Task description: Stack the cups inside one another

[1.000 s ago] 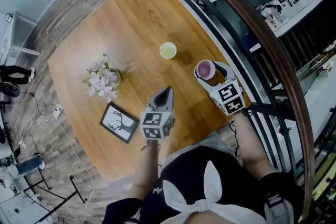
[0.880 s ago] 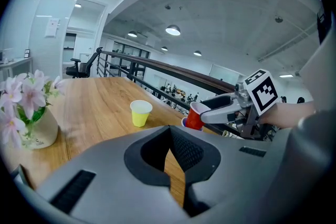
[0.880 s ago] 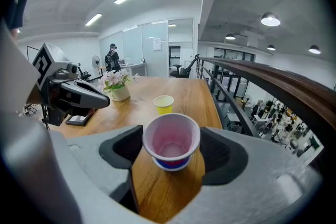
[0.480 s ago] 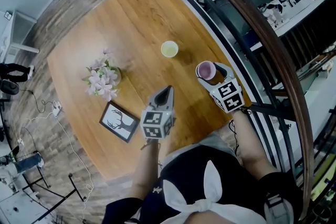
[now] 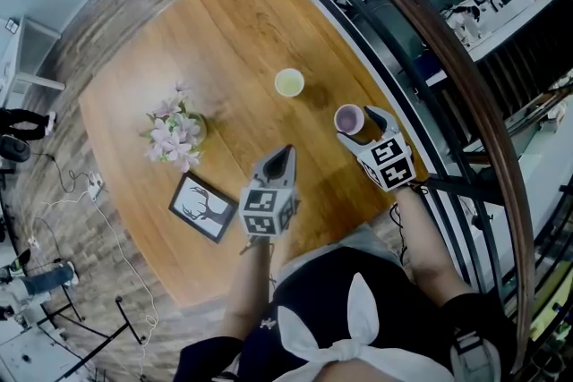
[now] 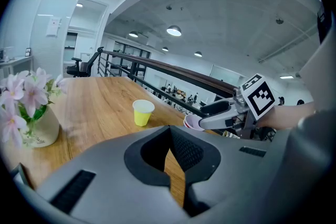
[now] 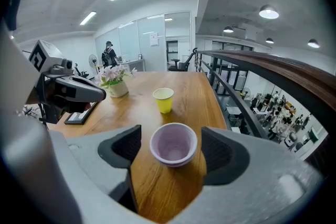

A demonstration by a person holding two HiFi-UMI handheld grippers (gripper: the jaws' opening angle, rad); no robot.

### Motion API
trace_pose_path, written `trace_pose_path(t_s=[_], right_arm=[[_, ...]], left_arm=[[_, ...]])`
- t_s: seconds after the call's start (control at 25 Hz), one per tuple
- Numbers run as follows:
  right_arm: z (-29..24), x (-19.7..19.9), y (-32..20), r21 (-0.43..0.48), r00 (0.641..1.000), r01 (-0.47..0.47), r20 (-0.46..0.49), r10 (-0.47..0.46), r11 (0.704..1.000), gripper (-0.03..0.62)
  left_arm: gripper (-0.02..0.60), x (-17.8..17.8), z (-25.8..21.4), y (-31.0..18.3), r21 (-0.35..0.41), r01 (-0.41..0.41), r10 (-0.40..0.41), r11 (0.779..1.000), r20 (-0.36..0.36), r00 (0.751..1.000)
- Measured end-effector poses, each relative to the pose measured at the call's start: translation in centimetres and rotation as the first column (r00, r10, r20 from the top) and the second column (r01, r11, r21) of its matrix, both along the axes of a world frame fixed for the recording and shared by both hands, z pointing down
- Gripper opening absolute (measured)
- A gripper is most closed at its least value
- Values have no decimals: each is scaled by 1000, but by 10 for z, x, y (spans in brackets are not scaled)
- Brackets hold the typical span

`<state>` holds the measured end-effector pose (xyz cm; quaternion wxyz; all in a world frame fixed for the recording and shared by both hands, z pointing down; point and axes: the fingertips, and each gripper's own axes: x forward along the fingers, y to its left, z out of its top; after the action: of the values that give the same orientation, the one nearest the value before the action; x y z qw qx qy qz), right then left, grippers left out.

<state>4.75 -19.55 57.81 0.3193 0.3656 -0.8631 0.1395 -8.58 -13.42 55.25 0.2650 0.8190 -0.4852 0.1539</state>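
Note:
A pink cup (image 5: 348, 117) stands upright near the right edge of the wooden table (image 5: 224, 22). My right gripper (image 5: 358, 123) is open with one jaw on each side of it. In the right gripper view the pink cup (image 7: 173, 144) sits between the jaws with a small gap on both sides. A yellow cup (image 5: 289, 82) stands alone farther out on the table, ahead of the pink one (image 7: 164, 99). My left gripper (image 5: 285, 154) hovers over the near middle of the table, shut and holding nothing (image 6: 173, 136); the yellow cup (image 6: 143, 112) is ahead of it.
A white vase of pink flowers (image 5: 179, 134) stands at the left. A black picture frame (image 5: 203, 207) lies flat near the front left edge. A curved wooden handrail (image 5: 430, 40) and a dark rail run close along the table's right side.
Almost nothing differs. The right gripper has shifted very slightly around the pink cup; the left gripper and the yellow cup stay where they were.

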Motion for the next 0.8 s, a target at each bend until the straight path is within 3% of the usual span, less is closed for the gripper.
trace_pose_path(t_s=[0.8], right_arm=[[-34, -26, -17, 71, 999, 30, 15, -31, 997, 356]], left_arm=[[9, -15, -9, 1, 7, 29, -28, 1000, -12, 1000]])
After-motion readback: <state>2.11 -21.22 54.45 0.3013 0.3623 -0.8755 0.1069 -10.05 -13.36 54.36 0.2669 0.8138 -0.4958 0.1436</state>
